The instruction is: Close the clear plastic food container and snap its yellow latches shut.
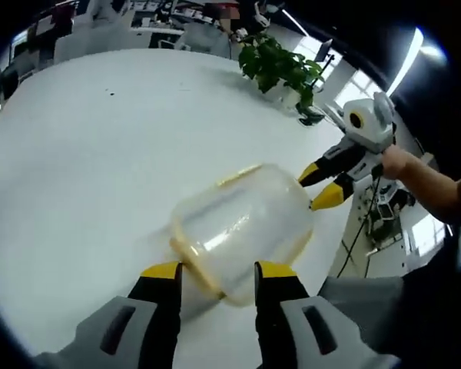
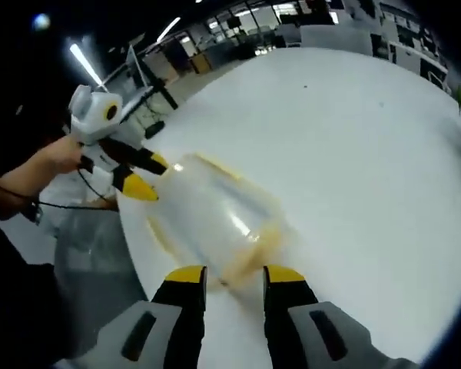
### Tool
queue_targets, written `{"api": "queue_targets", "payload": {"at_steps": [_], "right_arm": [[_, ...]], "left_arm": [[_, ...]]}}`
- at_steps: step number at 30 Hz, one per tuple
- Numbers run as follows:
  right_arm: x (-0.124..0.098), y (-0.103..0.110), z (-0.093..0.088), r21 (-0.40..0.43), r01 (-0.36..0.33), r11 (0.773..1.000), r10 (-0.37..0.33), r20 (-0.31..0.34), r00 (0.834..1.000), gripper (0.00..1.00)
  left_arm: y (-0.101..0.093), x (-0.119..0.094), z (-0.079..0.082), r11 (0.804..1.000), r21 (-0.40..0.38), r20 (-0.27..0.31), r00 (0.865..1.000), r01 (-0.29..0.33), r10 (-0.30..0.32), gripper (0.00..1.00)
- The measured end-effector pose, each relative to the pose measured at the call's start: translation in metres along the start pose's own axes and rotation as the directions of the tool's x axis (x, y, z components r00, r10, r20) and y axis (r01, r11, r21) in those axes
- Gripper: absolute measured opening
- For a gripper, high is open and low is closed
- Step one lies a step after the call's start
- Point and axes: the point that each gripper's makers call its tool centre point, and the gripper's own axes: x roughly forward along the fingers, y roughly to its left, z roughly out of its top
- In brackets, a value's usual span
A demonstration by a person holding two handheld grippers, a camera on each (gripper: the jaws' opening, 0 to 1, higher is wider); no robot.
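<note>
Flanking the clear plastic food container with yellow trim (image 1: 242, 231) on the white counter (image 1: 84, 154), I've got both left gripper (image 1: 215, 270) and right gripper (image 2: 234, 270) jaws parted, gripping nothing.

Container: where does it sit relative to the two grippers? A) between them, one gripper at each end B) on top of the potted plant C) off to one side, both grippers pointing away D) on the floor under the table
A: in the left gripper view the clear container lies on the white table with the left gripper at its near end and the right gripper at its far end.
</note>
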Motion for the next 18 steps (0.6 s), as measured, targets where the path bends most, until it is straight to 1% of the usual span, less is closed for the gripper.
{"api": "queue_targets", "payload": {"at_steps": [1,5,9,13,16,17,18], "right_arm": [[0.000,0.000,0.000,0.002,-0.001,1.000,0.001,-0.001,1.000,0.30],[0.001,0.001,0.000,0.002,0.000,1.000,0.000,0.000,1.000,0.30],[0.001,0.002,-0.001,-0.005,-0.007,1.000,0.007,-0.008,1.000,0.28],[0.003,0.002,0.000,0.009,-0.001,1.000,0.001,-0.019,1.000,0.25],[0.004,0.002,-0.001,0.015,-0.006,1.000,0.006,-0.014,1.000,0.24],[0.002,0.012,-0.010,0.060,-0.047,0.997,0.049,-0.039,0.998,0.24],[0.006,0.001,-0.008,0.025,-0.013,1.000,0.013,-0.018,1.000,0.24]], "left_arm": [[0.000,0.000,0.000,1.000,-0.002,-0.001,1.000,0.000,0.000,0.36],[0.000,0.001,-0.001,1.000,-0.006,-0.004,1.000,0.001,-0.001,0.36],[-0.003,0.001,-0.001,1.000,-0.007,-0.010,1.000,-0.008,0.008,0.35],[-0.003,0.001,-0.002,1.000,-0.005,-0.015,1.000,-0.017,0.017,0.34],[-0.003,0.001,-0.003,1.000,-0.005,-0.016,1.000,-0.020,0.020,0.33],[-0.004,0.001,-0.003,1.000,-0.005,-0.019,1.000,-0.020,0.020,0.33],[-0.003,0.001,-0.003,1.000,-0.008,-0.019,1.000,-0.022,0.022,0.33]]}}
